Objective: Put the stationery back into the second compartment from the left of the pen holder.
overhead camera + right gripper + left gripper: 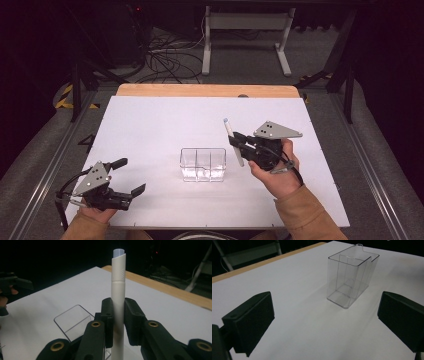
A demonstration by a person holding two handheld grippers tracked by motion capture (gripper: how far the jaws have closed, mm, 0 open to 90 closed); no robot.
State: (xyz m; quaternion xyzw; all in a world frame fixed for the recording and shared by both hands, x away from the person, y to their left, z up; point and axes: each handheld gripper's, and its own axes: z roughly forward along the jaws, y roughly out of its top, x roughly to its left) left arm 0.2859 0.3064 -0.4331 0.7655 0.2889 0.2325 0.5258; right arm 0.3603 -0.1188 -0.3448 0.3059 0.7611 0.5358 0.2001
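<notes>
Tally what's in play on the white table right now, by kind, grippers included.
Clear plastic container, divided into compartments, standing on the table: 1
White pen, clamped in the right gripper: 1
Grippers, the right one plus the left gripper with jaws apart: 2
Total: 4

Your high view looks forward and down over the white table (150, 125). Each gripper view sits low and close; all three share the clear container (203, 164)
</notes>
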